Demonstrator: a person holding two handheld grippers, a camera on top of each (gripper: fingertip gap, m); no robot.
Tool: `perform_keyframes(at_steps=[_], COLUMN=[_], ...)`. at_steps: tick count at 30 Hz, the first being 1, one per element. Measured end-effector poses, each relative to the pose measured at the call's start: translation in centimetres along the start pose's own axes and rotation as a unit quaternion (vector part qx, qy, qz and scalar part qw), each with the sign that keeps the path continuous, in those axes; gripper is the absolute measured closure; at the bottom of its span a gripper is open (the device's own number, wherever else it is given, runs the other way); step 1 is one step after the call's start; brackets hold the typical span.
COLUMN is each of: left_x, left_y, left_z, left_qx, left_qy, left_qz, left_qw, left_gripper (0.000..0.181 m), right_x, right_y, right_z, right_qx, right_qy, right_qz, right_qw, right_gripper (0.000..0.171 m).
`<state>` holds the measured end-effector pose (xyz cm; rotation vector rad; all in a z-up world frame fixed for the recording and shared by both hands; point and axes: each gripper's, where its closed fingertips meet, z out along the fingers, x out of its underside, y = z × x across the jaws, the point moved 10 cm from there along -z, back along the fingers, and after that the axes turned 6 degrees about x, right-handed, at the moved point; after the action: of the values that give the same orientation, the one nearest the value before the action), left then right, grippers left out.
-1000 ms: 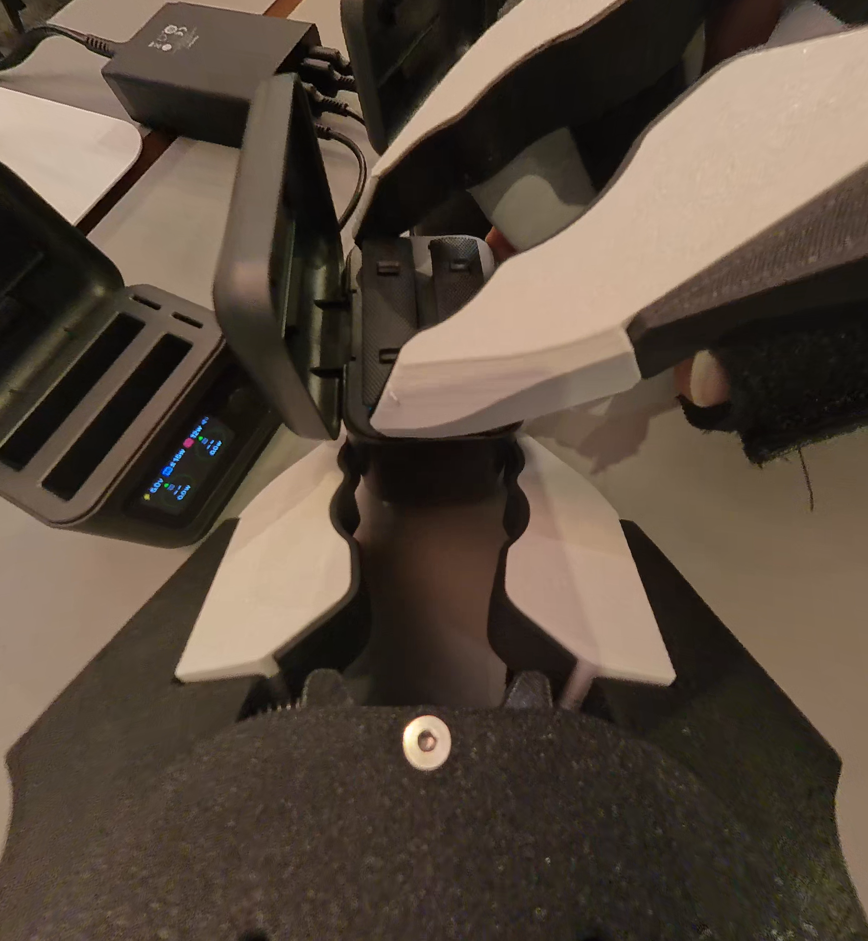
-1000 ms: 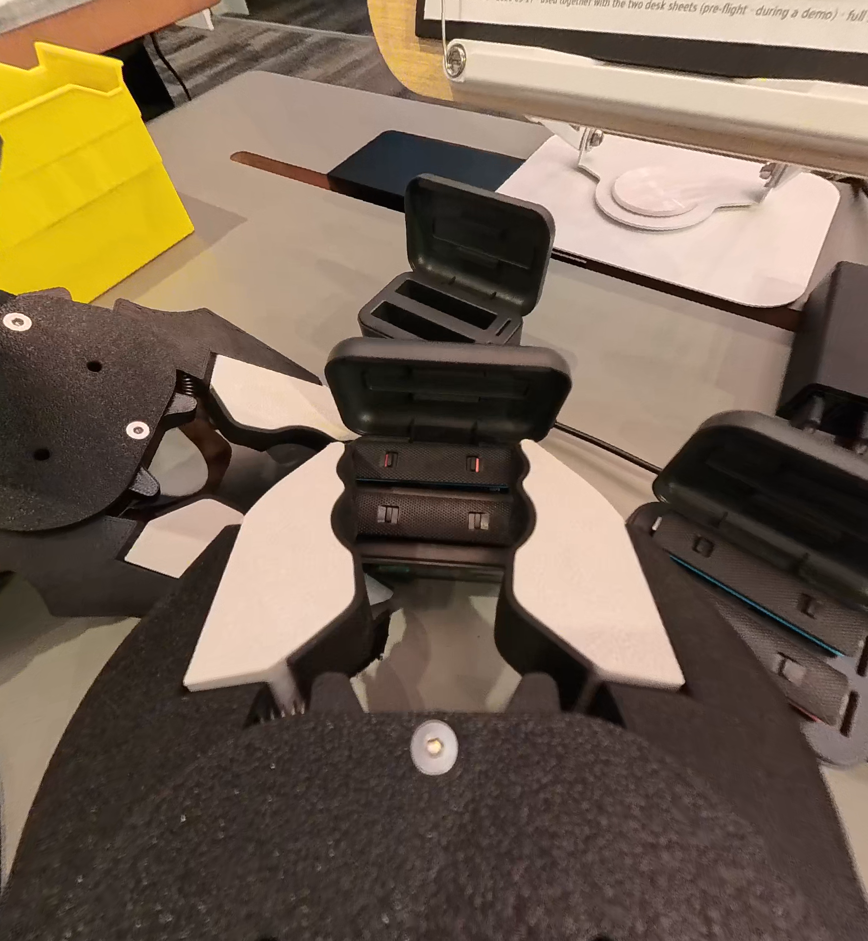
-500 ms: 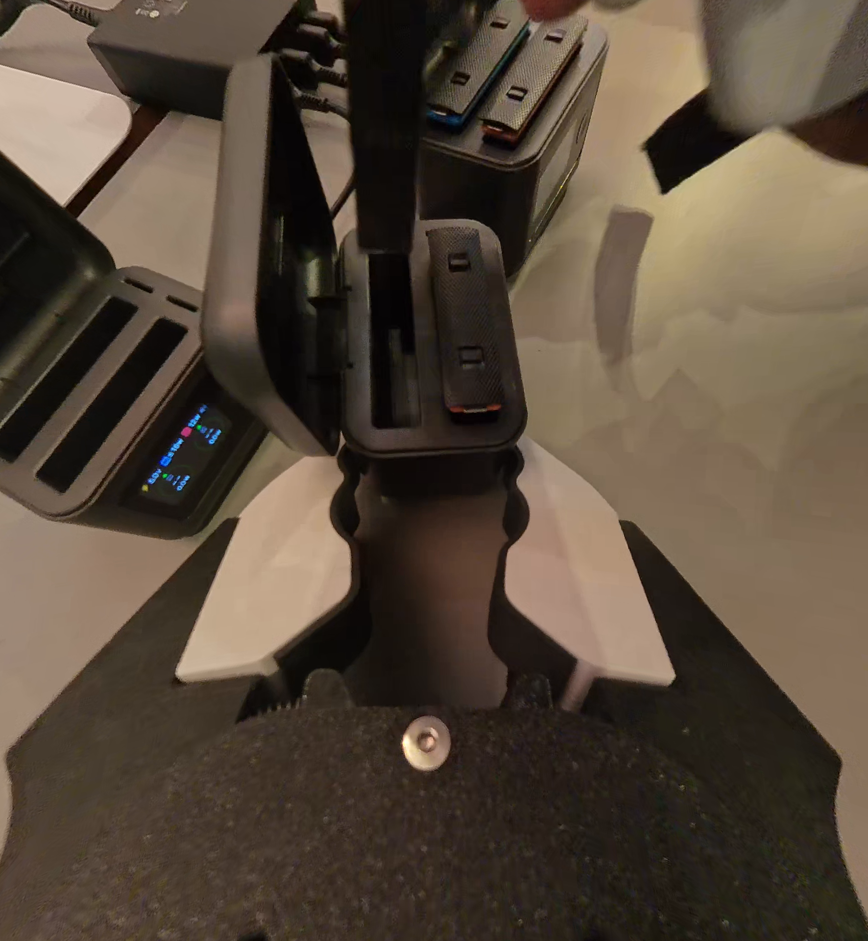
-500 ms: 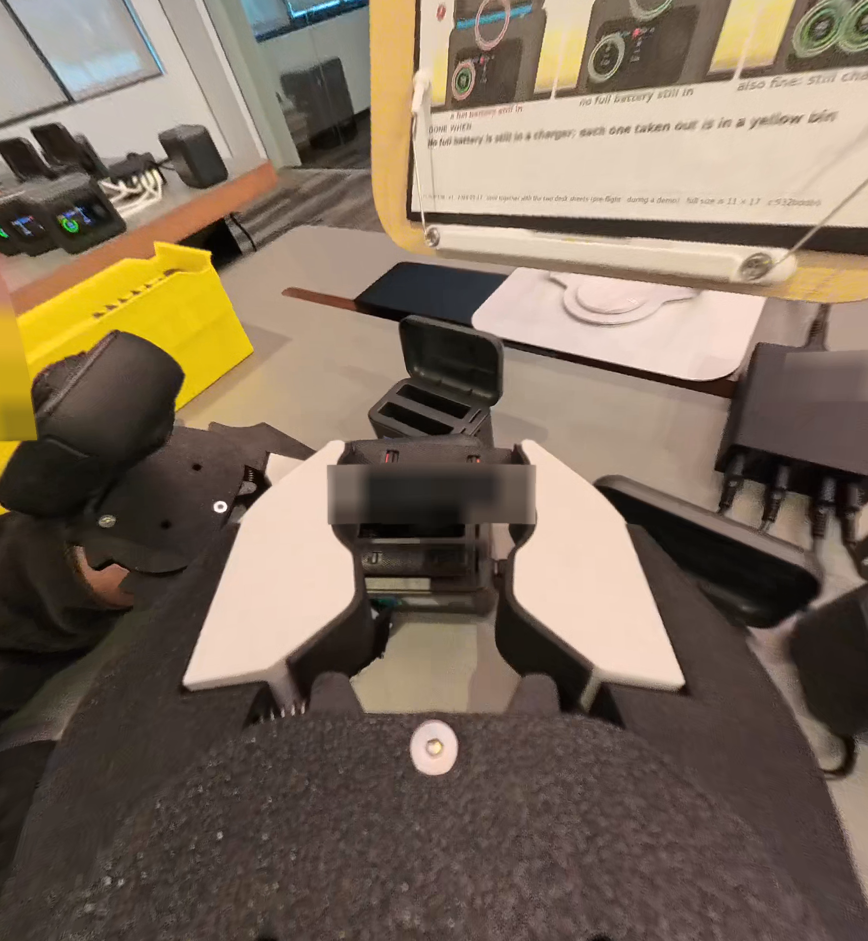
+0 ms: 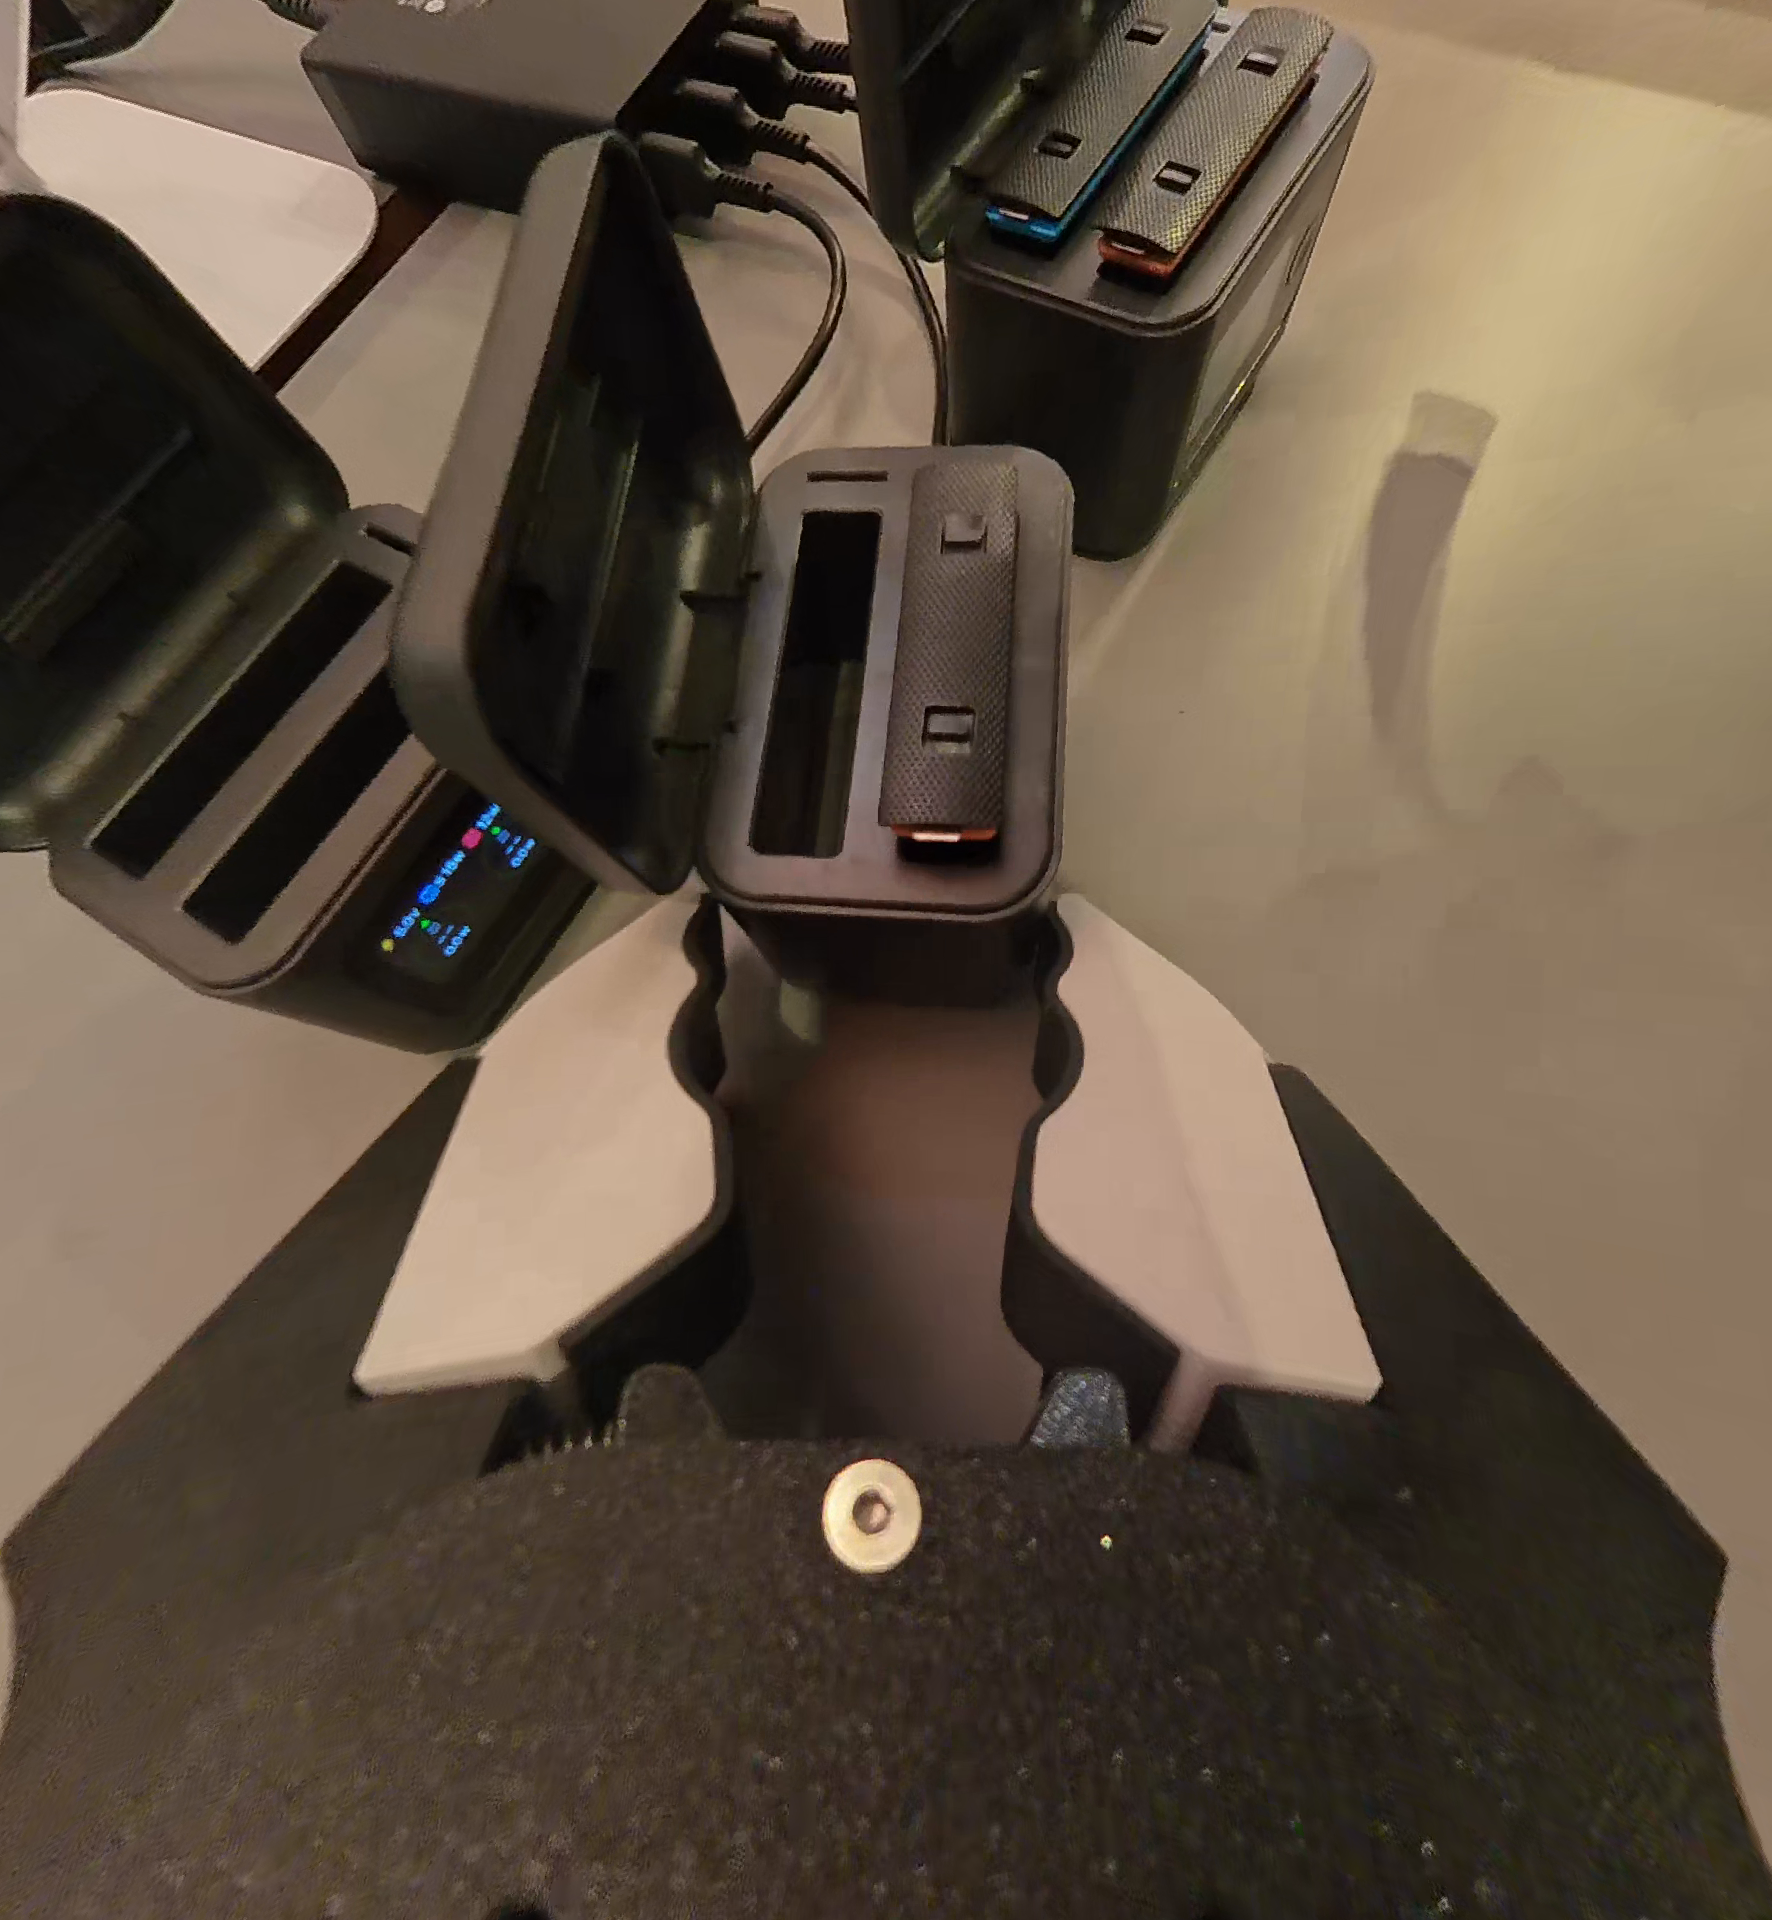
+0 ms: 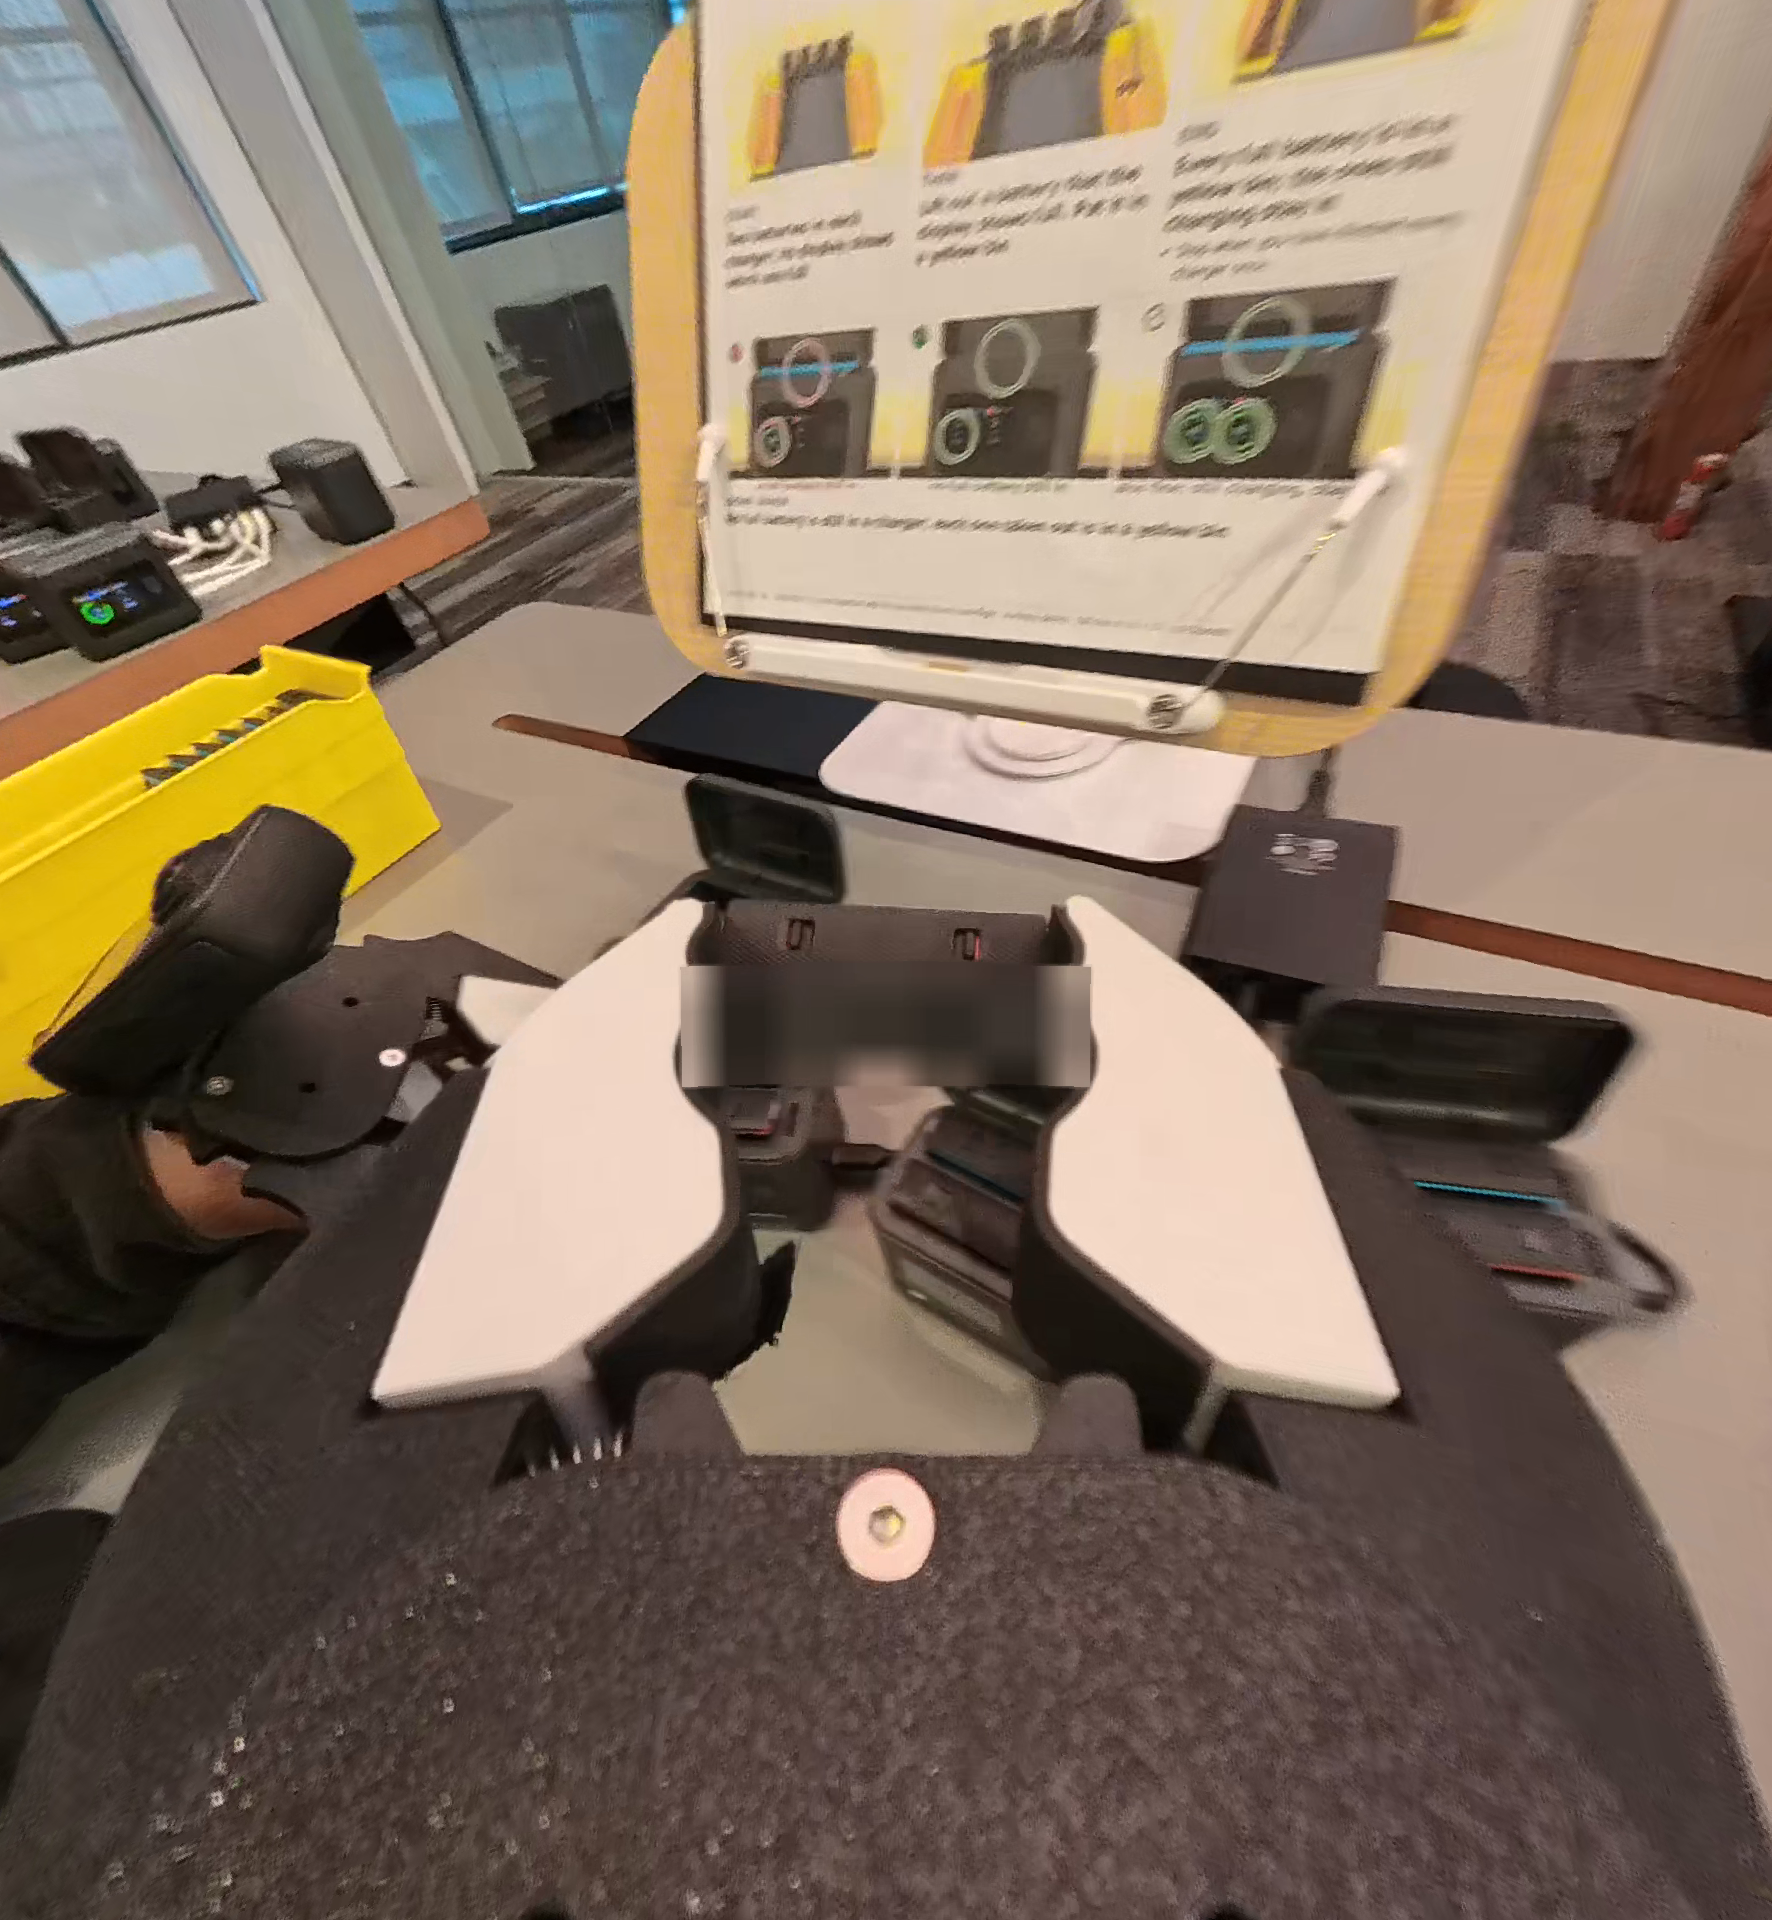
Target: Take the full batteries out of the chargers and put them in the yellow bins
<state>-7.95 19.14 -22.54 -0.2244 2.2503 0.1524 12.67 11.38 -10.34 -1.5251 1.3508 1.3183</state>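
In the left wrist view my left gripper (image 5: 877, 940) is shut on the base of a black charger (image 5: 887, 883) with its lid open to the left. The charger's left slot is empty. A black battery with a red end (image 5: 949, 665) sits in its right slot. In the right wrist view my right gripper (image 6: 880, 920) is shut on a black battery (image 6: 882, 935) and holds it by its ends, high above the table. A yellow bin (image 6: 186, 790) with several batteries in it stands at the far left. The left gripper (image 6: 290, 1039) shows low on the left.
An open charger with empty slots and a lit display (image 5: 238, 790) stands to the left. A third charger (image 5: 1152, 260) holding two batteries stands behind. A black power hub (image 5: 508, 73) with cables lies at the back. An instruction board on a white stand (image 6: 1069, 364) rises behind the chargers. Some 20 cm of space lies between my two pairs of fingers. The black power hub (image 5: 508, 73) sits 20 cm or so from the ends of my right fingers. Seen from the right wrist view (image 6: 1228, 898) as well.
My right gripper has pulled a battery out of the held charger's left slot and lifted it up and away. My left gripper stays shut on the charger.
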Motion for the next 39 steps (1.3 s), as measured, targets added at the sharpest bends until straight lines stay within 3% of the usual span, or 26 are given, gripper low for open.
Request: perform_keyframes(at_steps=[14,23,32,39], left_x=[0.1,0.1,0.1,0.1], left_y=[0.3,0.3,0.2,0.2], left_z=[-0.1,-0.1,-0.2,-0.2], left_qx=[-0.018,-0.02,-0.021,-0.02], left_qy=[0.001,0.001,0.0,0.0], left_qz=[-0.006,-0.005,-0.002,-0.002], left_qw=[1.0,1.0,1.0,1.0], left_gripper=[0.124,0.124,0.126,0.126], right_x=[-5.2,-2.8,2.6,5.3], right_y=[-17.0,-25.7,-26.4,-25.9], right_z=[-13.0,-18.5,-18.3,-17.7], right_qx=[0.202,0.281,0.267,0.292], right_qy=[0.003,0.103,0.256,0.274], right_qz=[-0.048,-0.004,0.01,0.011], right_qw=[0.978,0.954,0.929,0.916], right_gripper=[0.111,0.111,0.111,0.111])
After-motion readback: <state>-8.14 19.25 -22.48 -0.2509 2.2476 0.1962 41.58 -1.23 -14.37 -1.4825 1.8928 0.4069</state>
